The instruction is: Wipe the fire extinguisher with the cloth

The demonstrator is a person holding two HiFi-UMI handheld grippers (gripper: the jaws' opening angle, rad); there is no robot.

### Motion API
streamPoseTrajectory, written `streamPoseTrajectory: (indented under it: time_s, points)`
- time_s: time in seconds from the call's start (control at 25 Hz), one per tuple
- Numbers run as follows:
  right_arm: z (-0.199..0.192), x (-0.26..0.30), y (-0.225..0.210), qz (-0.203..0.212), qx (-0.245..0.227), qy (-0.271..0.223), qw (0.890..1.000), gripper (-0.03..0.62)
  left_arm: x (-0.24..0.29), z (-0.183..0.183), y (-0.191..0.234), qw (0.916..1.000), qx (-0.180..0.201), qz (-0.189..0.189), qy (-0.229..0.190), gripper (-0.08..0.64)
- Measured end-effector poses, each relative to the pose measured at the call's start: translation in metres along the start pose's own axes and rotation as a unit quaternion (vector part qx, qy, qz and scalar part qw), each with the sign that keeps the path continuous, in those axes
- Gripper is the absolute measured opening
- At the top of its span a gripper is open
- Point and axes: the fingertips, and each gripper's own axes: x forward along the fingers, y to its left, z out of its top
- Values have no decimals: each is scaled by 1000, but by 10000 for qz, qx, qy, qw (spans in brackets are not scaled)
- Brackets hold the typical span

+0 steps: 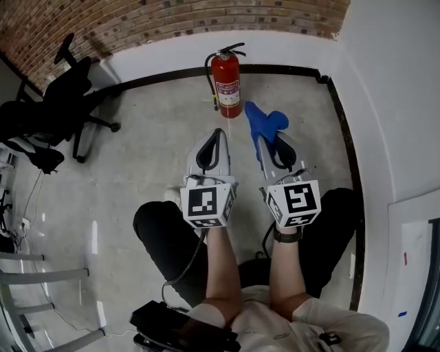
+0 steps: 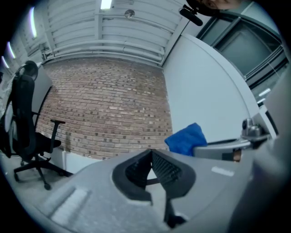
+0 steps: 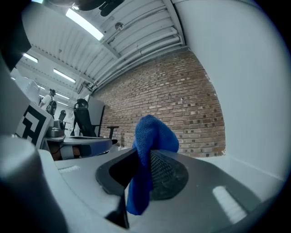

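A red fire extinguisher [image 1: 227, 81] with a black hose stands upright on the concrete floor against the far wall. A blue cloth [image 1: 264, 123] sticks out past the tip of my right gripper [image 1: 265, 141], which is shut on it just right of and short of the extinguisher. In the right gripper view the cloth [image 3: 152, 136] is pinched between the jaws and hangs down between them. My left gripper [image 1: 218, 133] is shut on nothing and points at the extinguisher from a short way back. The left gripper view shows its jaws meeting at the tip and the cloth [image 2: 186, 138] to the right. Neither gripper view shows the extinguisher.
A black office chair [image 1: 56, 108] stands at the far left of the floor. A brick wall [image 1: 172, 17] runs along the back and a white wall [image 1: 392, 103] along the right, with a black baseboard [image 1: 344, 137]. The person's dark-clad knees [image 1: 161, 230] are below the grippers.
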Motion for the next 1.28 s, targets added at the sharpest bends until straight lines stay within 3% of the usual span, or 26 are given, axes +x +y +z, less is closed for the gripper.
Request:
streamPoseTrajectory:
  time_s: [0.44,0.92,1.28]
  points:
    - [15,106,-41,134,-167,-122,9997,69,96,10,50,9998,123,54,-140,2]
    - [36,186,-55,111,-258,-328,9991,69,151,25,106,9993,233,90,-293,2]
    - [-15,226,-35,209,-107,238,9994,71,162,-13,145,9997,-119,186,-81,2]
